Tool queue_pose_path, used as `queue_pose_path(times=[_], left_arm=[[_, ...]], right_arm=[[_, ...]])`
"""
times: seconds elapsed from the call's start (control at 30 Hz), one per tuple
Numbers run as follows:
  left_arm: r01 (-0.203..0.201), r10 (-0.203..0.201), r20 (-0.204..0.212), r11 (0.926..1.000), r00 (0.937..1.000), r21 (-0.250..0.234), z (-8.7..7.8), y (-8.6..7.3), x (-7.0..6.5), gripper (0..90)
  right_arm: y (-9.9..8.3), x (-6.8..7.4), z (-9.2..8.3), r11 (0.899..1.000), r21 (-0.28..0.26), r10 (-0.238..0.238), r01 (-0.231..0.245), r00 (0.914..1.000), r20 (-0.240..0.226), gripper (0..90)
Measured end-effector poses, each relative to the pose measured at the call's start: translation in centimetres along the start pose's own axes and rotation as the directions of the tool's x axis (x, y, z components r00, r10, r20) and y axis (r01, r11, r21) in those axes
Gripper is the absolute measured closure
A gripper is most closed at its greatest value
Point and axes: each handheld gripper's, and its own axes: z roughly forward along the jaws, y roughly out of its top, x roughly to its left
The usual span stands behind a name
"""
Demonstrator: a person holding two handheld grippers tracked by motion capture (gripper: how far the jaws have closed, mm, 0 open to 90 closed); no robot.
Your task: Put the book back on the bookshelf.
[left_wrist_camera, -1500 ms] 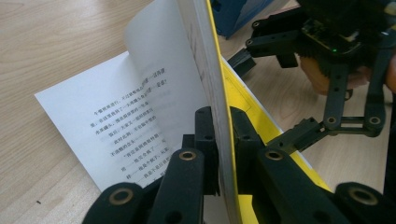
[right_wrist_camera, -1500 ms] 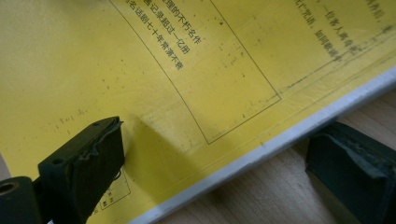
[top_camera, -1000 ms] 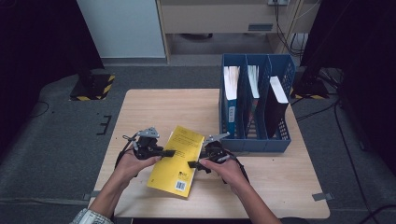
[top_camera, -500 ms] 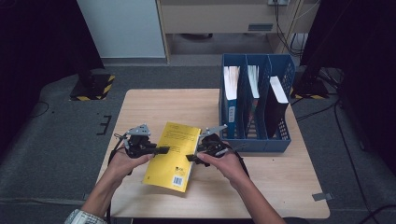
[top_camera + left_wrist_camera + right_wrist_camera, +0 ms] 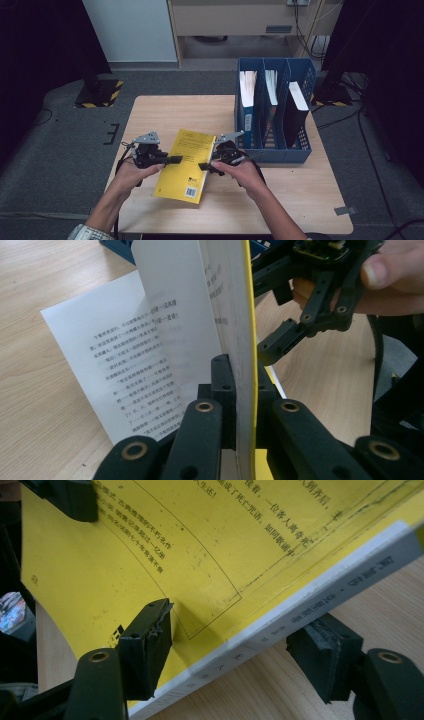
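A yellow paperback book [image 5: 187,162] lies slanted on the wooden table [image 5: 165,110], between my two grippers. My left gripper [image 5: 176,160] is shut on the book's yellow cover and a few pages [image 5: 230,315], which stand upright between its jaws [image 5: 240,375]; a printed page [image 5: 115,370] fans out beside them. My right gripper [image 5: 202,166] straddles the spine edge. One pad [image 5: 150,645] sits on the yellow cover [image 5: 165,550] and the other pad [image 5: 322,652] under the white spine [image 5: 280,630], which hangs above the table. Its jaws have just been opening slightly with the book still between them.
A blue file holder [image 5: 272,150] with three slots stands on the table right of the book, with white papers and a dark folder in it. Bare tabletop stretches behind the book and to the right front. Grey carpet surrounds the table.
The book and both hands have shifted a little to the left and away from me. The right hand has risen slightly with the spine edge.
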Motion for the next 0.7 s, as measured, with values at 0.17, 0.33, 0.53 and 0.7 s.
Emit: queue_pose_path(times=[0.17, 0.33, 0.53, 0.7], left_arm=[[-0.005, 0.005, 0.024, 0.9999, 0.9997, 0.009, 0.2, 0.1, -0.1, 86.2], [-0.005, 0.005, -0.003, 0.9956, 1.0000, 0.094, 0.4, -0.1, 0.7, 85.6], [-0.009, 0.013, -0.029, 0.9890, 0.9995, 0.148, 0.7, -0.2, 1.4, 84.8], [0.001, 0.005, -0.045, 0.9913, 0.9990, 0.131, 0.5, -0.1, 1.6, 84.6]], right_arm=[[0.1, -0.5, 0.6, 1.000, 0.008, 0.018, -0.018, 0.9989, -0.044, 28.2], [0.2, -0.7, 0.3, 1.000, -0.010, 0.022, -0.023, 0.9982, -0.055, 40.0], [1.6, 0.6, -0.3, 0.998, -0.014, -0.057, 0.057, 0.9983, -0.010, 52.2], [3.1, 1.2, -0.6, 0.995, 0.007, -0.103, 0.103, 0.9944, 0.023, 56.5]])
